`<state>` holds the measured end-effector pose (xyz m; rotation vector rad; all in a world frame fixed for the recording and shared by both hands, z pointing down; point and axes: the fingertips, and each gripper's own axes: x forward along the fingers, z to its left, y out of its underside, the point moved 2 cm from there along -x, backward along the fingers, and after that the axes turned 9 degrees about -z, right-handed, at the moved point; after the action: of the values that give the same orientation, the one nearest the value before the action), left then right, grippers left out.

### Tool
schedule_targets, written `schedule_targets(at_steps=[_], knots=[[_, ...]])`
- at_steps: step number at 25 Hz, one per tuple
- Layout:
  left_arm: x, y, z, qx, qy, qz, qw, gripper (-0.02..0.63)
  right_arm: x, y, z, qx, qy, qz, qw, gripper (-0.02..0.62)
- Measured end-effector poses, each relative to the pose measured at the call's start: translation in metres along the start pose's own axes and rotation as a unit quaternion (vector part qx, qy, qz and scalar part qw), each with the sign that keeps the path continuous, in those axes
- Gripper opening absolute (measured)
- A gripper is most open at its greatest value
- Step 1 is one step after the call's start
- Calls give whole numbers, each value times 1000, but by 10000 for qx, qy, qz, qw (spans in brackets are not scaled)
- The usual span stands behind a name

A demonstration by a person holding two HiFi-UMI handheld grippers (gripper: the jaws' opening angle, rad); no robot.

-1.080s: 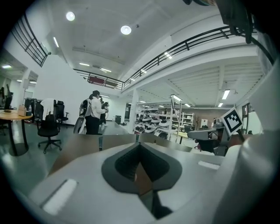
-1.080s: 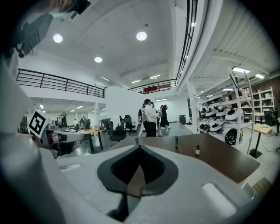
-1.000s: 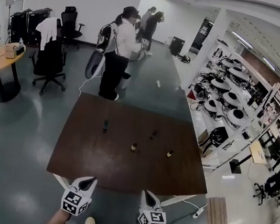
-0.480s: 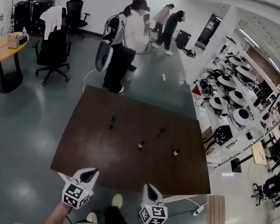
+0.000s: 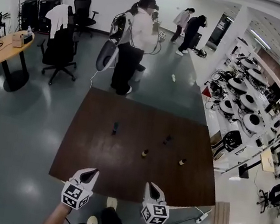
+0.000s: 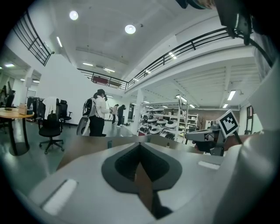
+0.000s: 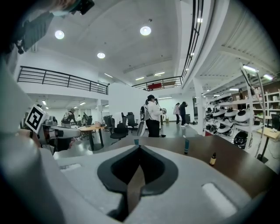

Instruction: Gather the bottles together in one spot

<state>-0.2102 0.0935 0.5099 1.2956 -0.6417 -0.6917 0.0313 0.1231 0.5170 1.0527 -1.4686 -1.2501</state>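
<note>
Not started yet: left gripper (image 5: 89, 174) and right gripper (image 5: 151, 187) both pressed together, empty. Next, I'd guess, reach out and open around the nearest amber bottle (image 5: 145, 153).

Brown table (image 5: 90, 154), four small bottles (image 5: 145, 153) spread apart

Four stood upright, well apart on the bench (image 5: 95, 160): a teal bottle (image 5: 115, 127) leftmost, a dark bottle (image 5: 167, 139) farther right, an amber bottle (image 5: 145, 153) and a second amber bottle (image 5: 181, 161) nearer.

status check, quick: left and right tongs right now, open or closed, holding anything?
Left tongs: closed, holding nothing.
Right tongs: closed, holding nothing.
</note>
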Motion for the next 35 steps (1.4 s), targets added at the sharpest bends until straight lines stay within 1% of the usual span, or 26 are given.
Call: schedule_targets(at_steps=[4,8,14,24,30,35], knots=[[24,5,11,-73,-92,79,9999,1,29,5,-19,50,-67,103,9999,2],[46,18,21,-83,-176,280,9994,2,55,18,-26,120,-175,222,9995,2],[75,34,31,-188,-160,477,9986,2,86,38,-38,197,-249,420,9986,2],[118,65,30,-289,-22,814,9963,2,122,66,-60,300,-261,613,9973,2],[133,83,27,-364,-30,1043,9939,2,132,84,-72,350,-376,795,9955,2],[144,97,21,-391,51,1231,9916,2,144,97,-80,344,-422,935,9941,2]])
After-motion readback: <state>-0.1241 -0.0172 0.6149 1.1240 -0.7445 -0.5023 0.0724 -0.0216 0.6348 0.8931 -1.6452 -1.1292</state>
